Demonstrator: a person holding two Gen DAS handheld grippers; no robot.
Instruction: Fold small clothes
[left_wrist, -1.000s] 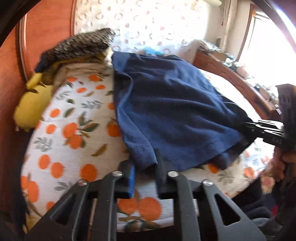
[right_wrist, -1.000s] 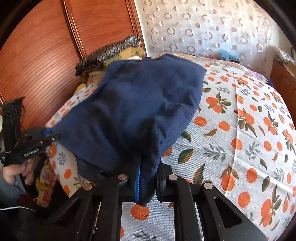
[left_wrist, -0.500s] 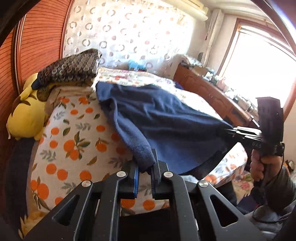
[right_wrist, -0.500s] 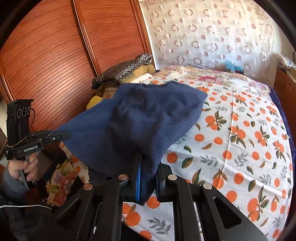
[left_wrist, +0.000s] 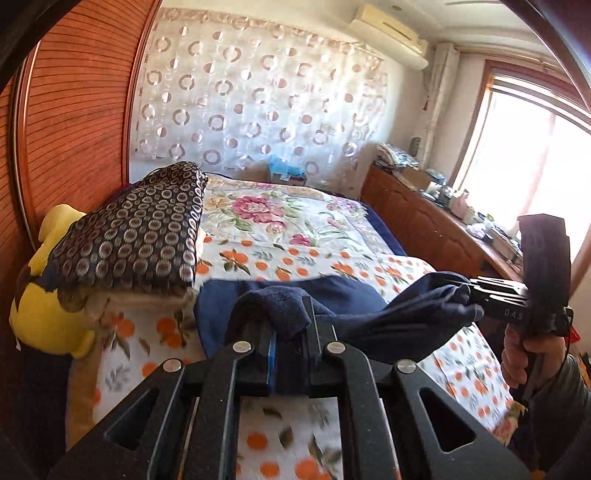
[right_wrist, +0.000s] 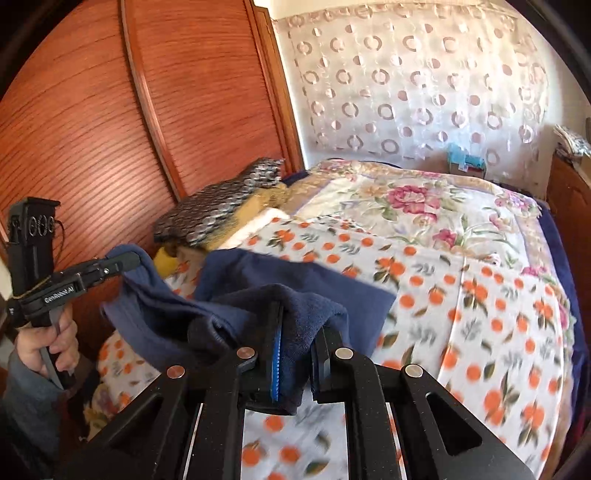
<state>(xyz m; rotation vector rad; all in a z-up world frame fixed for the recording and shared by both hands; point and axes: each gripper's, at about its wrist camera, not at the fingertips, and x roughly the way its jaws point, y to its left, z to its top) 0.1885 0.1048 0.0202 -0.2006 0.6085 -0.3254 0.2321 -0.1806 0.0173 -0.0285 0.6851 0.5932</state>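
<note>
A navy blue garment (left_wrist: 347, 295) hangs stretched between my two grippers above the near edge of the bed, its far part resting on the orange-print bedspread (left_wrist: 295, 262). My left gripper (left_wrist: 290, 325) is shut on one corner of it. My right gripper (right_wrist: 299, 328) is shut on the other corner. The garment also shows in the right wrist view (right_wrist: 266, 280). Each gripper appears in the other's view: the right one (left_wrist: 469, 291) at the right, the left one (right_wrist: 125, 262) at the left.
A folded dark patterned cloth (left_wrist: 140, 229) lies on a pile at the bed's left, with a yellow plush toy (left_wrist: 40, 295) beside it. A wooden wardrobe (right_wrist: 110, 122) stands on the left, a wooden dresser (left_wrist: 436, 229) on the right. A floral quilt (right_wrist: 424, 206) covers the far bed.
Both grippers have lifted and pulled back with the garment. It was spread wide over the bed and now hangs bunched between them, with only its far part on the bedspread.
</note>
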